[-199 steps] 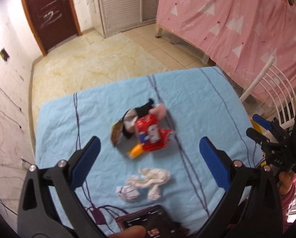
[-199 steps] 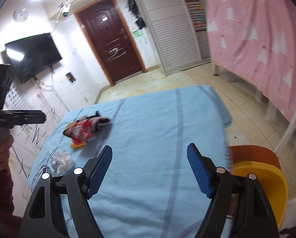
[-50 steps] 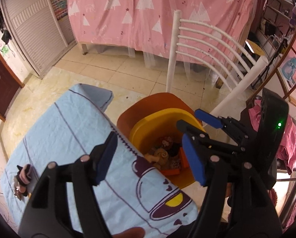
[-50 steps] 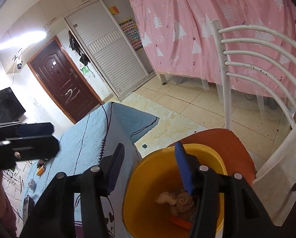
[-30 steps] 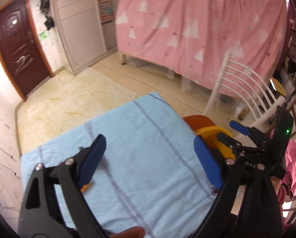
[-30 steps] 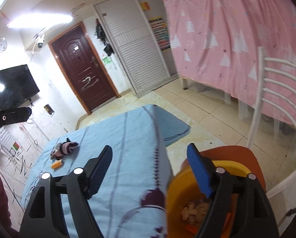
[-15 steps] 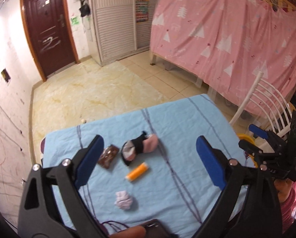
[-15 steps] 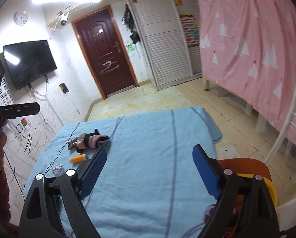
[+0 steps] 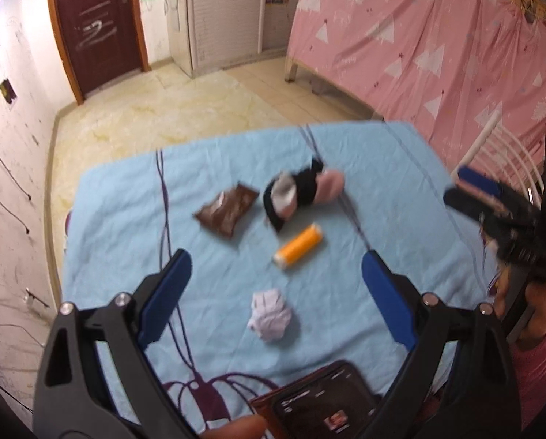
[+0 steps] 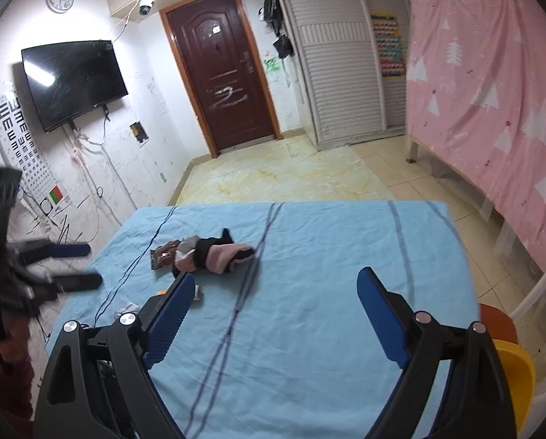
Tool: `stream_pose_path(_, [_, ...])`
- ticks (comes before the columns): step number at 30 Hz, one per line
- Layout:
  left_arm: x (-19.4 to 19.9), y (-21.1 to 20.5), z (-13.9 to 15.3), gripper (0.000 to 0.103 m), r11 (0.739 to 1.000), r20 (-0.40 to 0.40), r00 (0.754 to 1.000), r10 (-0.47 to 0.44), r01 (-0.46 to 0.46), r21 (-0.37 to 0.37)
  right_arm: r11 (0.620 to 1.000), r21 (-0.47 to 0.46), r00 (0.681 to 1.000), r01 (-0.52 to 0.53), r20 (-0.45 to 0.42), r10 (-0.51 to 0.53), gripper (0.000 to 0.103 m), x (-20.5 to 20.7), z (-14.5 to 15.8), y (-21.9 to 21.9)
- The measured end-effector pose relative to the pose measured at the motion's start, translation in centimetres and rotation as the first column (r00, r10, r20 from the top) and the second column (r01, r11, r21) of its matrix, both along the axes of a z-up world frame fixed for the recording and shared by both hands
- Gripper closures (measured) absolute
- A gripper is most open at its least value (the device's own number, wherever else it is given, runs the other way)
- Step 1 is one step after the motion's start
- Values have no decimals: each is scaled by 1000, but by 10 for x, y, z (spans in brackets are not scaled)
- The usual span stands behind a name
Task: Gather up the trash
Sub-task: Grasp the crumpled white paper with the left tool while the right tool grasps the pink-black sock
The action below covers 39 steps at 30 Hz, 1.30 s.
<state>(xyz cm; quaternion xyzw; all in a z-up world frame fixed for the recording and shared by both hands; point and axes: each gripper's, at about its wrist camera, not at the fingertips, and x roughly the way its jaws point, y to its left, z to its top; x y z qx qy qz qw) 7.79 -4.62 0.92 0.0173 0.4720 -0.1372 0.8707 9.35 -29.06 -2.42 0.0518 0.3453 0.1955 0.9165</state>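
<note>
On the desk (image 9: 382, 168), seen from the left wrist: crumpled tissue (image 9: 271, 314) nearest, tube (image 9: 298, 246) just behind it, snack wrapper (image 9: 227, 209) behind-left, sock bundle (image 9: 302, 192) behind-right and close beside the wrapper. Phone (image 9: 320, 400) lies at the near edge, before the tissue. From the right wrist, bin (image 10: 516, 376) sits off the desk's right near corner, chair (image 10: 539, 278) behind it.

Right tool (image 10: 273, 294) hangs spread over the blue cloth (image 10: 327, 329); socks (image 10: 214, 252) beside perhaps a wrapper (image 10: 163, 252).
</note>
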Motion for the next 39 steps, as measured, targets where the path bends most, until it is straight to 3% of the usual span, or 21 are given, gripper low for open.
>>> stream_pose_path(5, [-2,3,-28,33,1000,-57,998,-21,21,-1,1000,0,999,-31,-27,31,20,17,-8,24])
stream_pose_path(15, [2,-2,-62,47,998,-112,992,-63,62,-9,994,-26,991,-106,-89,103,20,52,-27,69])
stream_pose_path(19, [1,-3,-67,65,997,-111,991,-75,75,-5,990,-45,985,-137,-108,132,20,63,-34,90])
stream_pose_path(20, [1,-3,-68,74,997,-106,991,-77,78,0,988,-52,984,-146,-114,139,20,66,-36,95])
stream_pose_path(30, [-1,4,-73,74,996,-92,992,-86,84,-27,980,-102,973,-170,-176,151,19,90,-59,121])
stream_pose_path(39, [-5,12,-73,74,996,-91,993,-75,71,-48,981,-111,975,-160,-174,139,19,95,-62,126])
